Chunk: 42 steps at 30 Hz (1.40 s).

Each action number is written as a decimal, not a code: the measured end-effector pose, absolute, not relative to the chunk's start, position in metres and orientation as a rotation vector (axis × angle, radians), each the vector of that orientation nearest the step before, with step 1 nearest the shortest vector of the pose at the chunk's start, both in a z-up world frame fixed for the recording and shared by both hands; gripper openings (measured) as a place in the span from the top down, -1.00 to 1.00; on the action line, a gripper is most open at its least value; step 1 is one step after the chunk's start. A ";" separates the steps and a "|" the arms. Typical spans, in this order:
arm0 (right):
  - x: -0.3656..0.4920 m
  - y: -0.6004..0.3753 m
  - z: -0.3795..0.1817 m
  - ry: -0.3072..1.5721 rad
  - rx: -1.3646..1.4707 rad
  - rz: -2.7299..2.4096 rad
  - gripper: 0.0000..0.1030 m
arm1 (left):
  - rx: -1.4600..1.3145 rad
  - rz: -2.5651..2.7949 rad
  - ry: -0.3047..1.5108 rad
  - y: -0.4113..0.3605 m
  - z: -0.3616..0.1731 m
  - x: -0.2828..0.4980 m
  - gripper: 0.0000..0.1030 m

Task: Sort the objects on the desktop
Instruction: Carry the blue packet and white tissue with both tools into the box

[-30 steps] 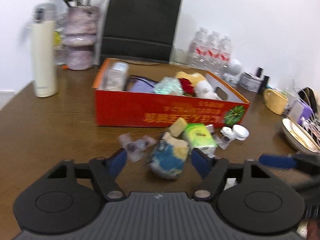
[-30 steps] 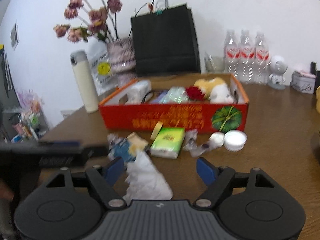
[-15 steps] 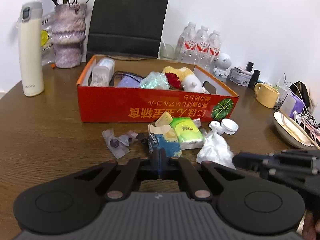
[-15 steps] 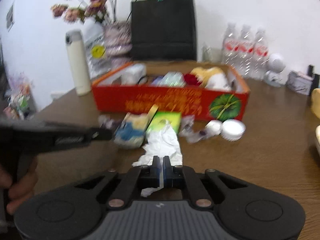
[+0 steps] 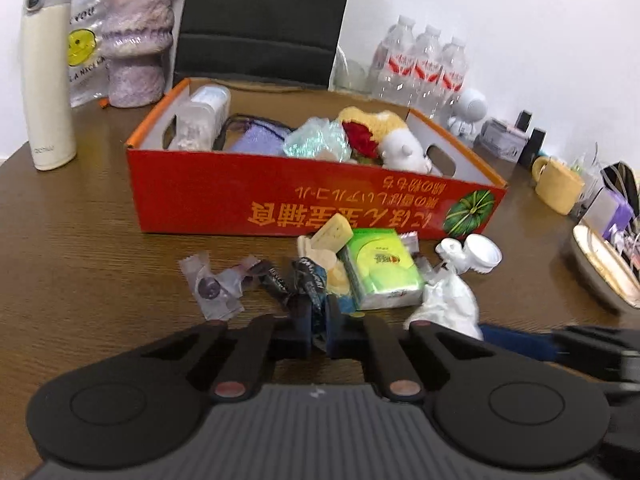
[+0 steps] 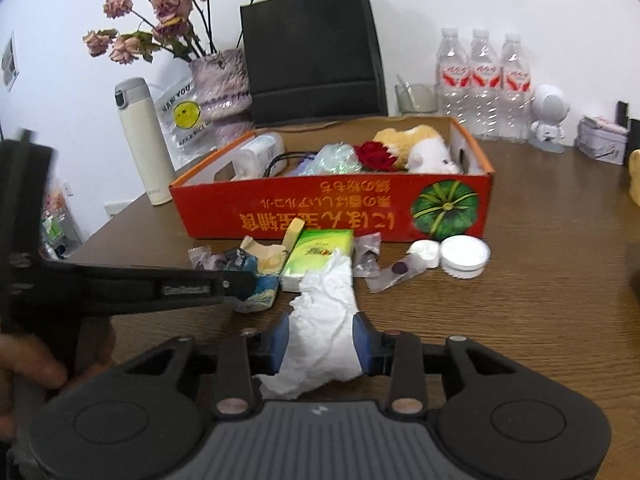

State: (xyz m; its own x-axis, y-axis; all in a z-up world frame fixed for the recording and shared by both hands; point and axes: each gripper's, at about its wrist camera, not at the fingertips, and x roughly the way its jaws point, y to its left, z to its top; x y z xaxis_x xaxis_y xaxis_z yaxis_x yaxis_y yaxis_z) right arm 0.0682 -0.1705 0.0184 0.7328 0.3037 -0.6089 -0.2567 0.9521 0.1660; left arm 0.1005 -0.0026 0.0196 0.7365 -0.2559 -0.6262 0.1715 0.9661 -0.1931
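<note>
Left gripper (image 5: 318, 322), spread a second earlier, had pinched the blue snack packet (image 5: 310, 280) near the table's (image 5: 80, 248) front edge; right gripper (image 6: 320, 344) likewise clasped the crumpled tissue (image 6: 324, 320). Both seemed ready for the red box (image 5: 312, 196).

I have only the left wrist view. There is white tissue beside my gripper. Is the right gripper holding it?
Observer: Yes. In the right wrist view, the right gripper has the crumpled tissue between its pads, and both pads touch it.
Operator: How does the packet in my gripper look from that side?
Observer: The left gripper pinches one end of the blue snack packet. The rest appears to lie on the table.
Operator: Is anything hidden behind the green tissue pack?
Observer: Two clear-wrapped candies lie between the green tissue pack and the white lid.
</note>
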 end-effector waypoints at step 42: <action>0.085 -0.214 0.126 0.393 0.069 0.250 0.67 | -0.107 -0.260 0.419 0.034 0.139 0.107 0.88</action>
State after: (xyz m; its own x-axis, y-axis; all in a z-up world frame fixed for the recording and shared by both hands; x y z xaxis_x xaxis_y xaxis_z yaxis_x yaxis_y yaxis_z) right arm 0.0855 -0.2139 0.1262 0.8934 0.2547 -0.3701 -0.2280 0.9669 0.1150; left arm 0.1065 0.0344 0.1388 0.8808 -0.2713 -0.3881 0.2276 0.9613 -0.1555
